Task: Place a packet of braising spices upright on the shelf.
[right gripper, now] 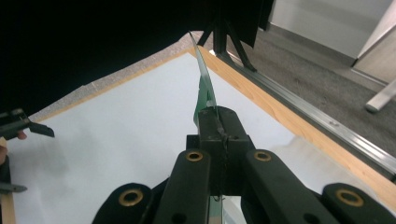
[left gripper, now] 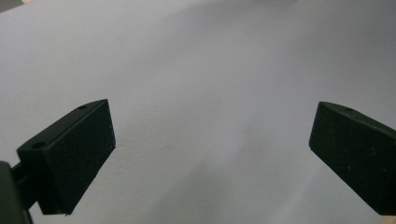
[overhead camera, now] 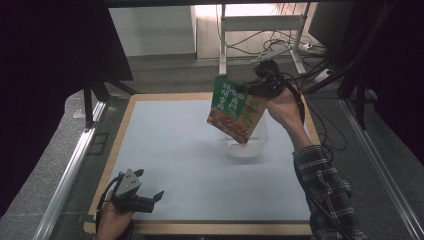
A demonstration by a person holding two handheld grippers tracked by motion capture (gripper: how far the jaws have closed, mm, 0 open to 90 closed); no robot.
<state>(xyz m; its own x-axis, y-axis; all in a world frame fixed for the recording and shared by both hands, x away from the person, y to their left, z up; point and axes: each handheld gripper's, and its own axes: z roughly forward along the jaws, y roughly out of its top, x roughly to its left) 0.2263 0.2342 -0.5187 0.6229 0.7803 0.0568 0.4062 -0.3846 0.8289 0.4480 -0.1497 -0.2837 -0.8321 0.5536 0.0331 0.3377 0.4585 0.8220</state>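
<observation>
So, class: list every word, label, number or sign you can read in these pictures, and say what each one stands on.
Green food pouch, held by the right tool above the clear container: large white characters on its green upper part, too blurred to read.
Lower part of the pouch: a picture of food, with no legible text.
Nothing else here bears readable text.

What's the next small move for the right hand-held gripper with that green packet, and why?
Probably lower the green packet into the clear container. The right hand-held gripper is shut on the packet's upper edge, and the packet hangs tilted with its lower corner just above the container's opening. The left hand-held gripper sits open near the table's front edge, away from it.
</observation>
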